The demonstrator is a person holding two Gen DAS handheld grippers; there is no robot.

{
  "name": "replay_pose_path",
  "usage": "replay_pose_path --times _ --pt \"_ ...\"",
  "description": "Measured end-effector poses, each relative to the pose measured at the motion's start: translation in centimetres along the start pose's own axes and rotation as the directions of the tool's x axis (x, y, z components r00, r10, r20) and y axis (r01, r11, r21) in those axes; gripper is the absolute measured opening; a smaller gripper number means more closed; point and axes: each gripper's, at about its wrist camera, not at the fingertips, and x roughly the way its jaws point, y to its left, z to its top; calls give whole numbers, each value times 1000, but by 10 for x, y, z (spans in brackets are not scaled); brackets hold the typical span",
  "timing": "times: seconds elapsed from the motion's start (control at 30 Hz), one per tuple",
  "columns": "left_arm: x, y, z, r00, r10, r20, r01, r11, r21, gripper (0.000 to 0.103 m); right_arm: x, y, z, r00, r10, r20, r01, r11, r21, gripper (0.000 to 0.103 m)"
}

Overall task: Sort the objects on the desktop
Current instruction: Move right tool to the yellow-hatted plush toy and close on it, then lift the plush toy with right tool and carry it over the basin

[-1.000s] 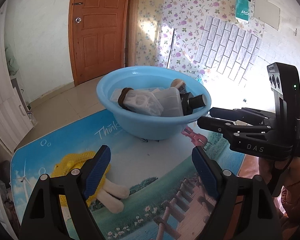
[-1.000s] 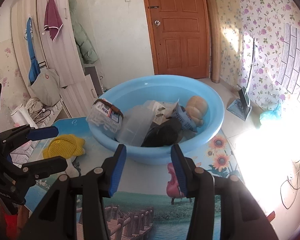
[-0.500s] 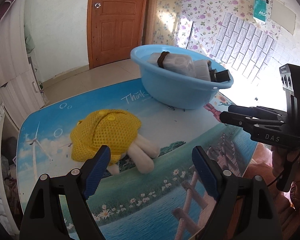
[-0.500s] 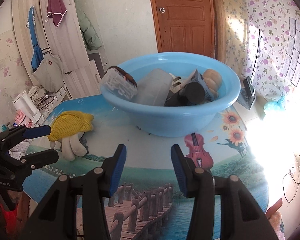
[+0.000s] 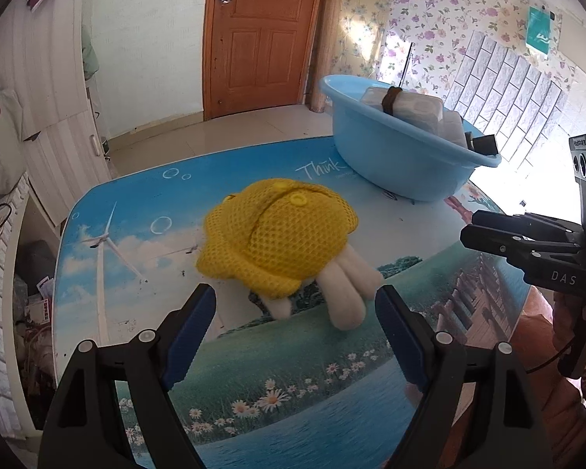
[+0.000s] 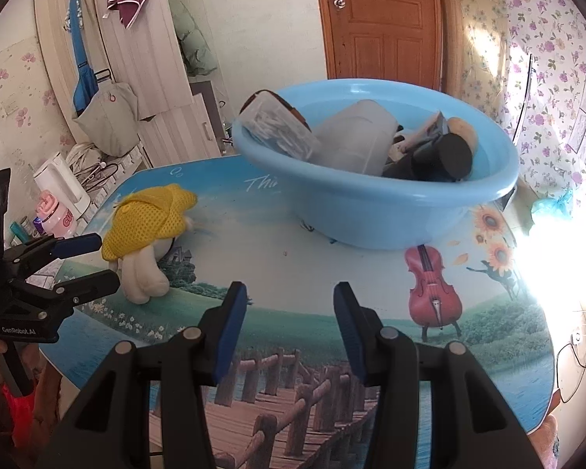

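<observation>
While both stand open | yellow plush toy just beyond left gripper

Bright daylight floods in from the right, blowing out the right edge of the table to white, while fisheye bending darkens the corners.

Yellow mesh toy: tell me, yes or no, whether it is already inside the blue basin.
No. The yellow mesh toy lies on the printed tabletop, apart from the blue basin, just ahead of the open left gripper.
</observation>
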Motion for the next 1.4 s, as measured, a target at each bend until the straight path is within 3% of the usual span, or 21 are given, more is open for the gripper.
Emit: replay_pose_path --times 0.23,0.5,0.63,0.77,0.87,0.93,0.97,1.03,1.07,1.4 --pt "6 21 -4 999 24 -27 -25 998 -50 84 12 28 9 998 70 -12 -70 997 -39 46" --pt "5 24 0 999 -35 7 35 998 -54 84 36 63 18 983 170 -65 -176 980 -90 46" --pt "1 29 7 999 -45 28 46 998 -43 84 54 75 21 980 170 -104 -182 976 -119 46" --pt "11 38 19 999 -52 11 53 998 -42 84 65 84 27 968 216 -125 -231 965 -125 46" --pt "25 40 26 994 -102 -27 101 993 -53 85 71 93 27 964 222 -146 -244 957 -154 45" --pt "32 40 29 991 -132 -36 129 989 -67 85 74 95 26 959 238 -156 -262 953 -156 38" --pt "35 40 30 987 -155 -42 152 986 -75 84 75 96 26 953 256 -164 -281 947 -153 29" --pt "37 36 30 982 -185 -45 181 981 -74 66 74 96 26 945 281 -167 -306 939 -157 19" --pt "35 33 29 983 -177 -42 174 983 -62 66 73 97 27 947 277 -162 -303 939 -166 17" --pt "-7 18 41 987 -151 52 153 988 -30 65 39 106 32 955 294 -43 -296 924 -241 15"
